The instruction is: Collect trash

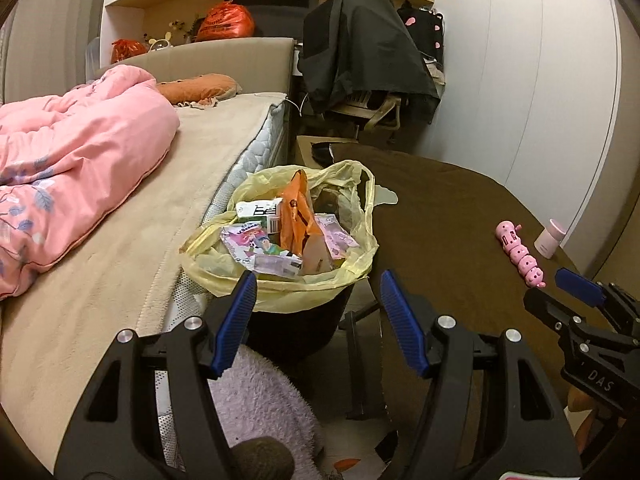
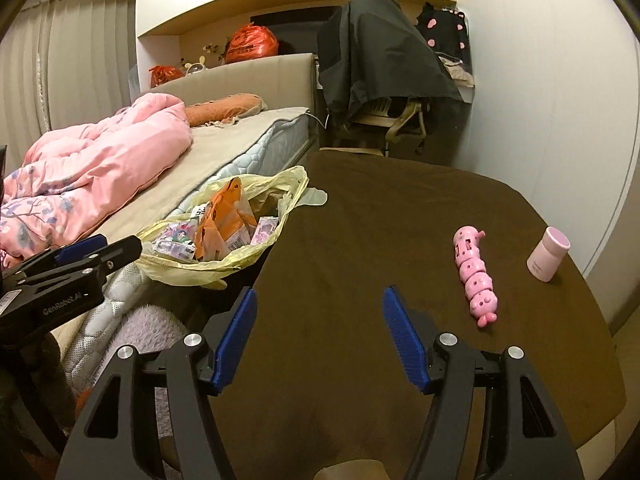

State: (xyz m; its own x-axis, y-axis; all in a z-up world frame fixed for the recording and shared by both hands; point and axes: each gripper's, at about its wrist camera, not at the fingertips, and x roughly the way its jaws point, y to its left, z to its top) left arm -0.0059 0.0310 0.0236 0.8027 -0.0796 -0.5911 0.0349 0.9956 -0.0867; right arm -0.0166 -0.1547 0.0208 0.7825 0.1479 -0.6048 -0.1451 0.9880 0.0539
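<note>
Brown surface [image 2: 400, 240] bare across its middle and near edge, pink caterpillar toy [image 2: 475, 276] and pink bottle [image 2: 548, 254] standing well apart at its right side, heaped trash bin [image 1: 280, 236] wedged between surface and bed [image 1: 120, 280], draped chair [image 2: 384, 72] behind.

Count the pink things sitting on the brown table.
2: a pink caterpillar toy lying near the table's right side, and a pink bottle standing upright further right, near the edge. None seems hidden.
</note>
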